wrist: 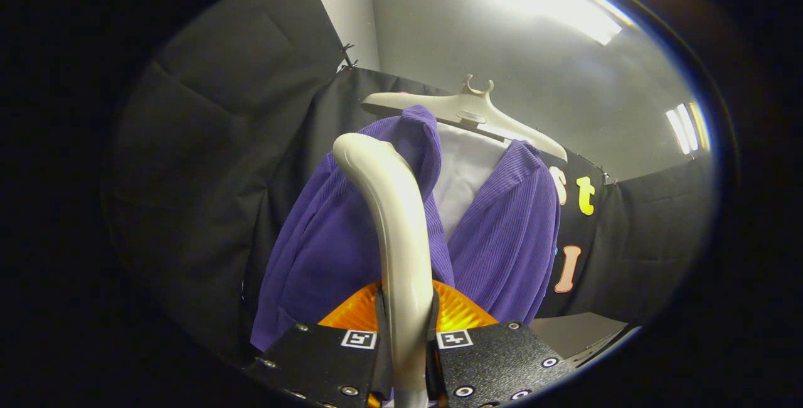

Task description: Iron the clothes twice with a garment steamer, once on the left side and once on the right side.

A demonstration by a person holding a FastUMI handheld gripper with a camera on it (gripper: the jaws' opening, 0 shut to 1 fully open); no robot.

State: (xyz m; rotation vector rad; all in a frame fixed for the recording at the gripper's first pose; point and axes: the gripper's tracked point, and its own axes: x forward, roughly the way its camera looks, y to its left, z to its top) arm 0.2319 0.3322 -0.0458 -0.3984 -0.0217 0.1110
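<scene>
Gripper view: my jaws are clamped narrow on the garment steamer's handle (401,232), one finger pressing each side of its pale curved neck, which rises up between them and bends over to the left at its top. Just beyond it hangs the purple ribbed jacket (502,238), open at the front over a white shirt (464,176). Both hang on a pale plastic hanger (464,113) against the booth's black cloth wall (207,163). Bright ceiling lights (552,0) glare above.
</scene>
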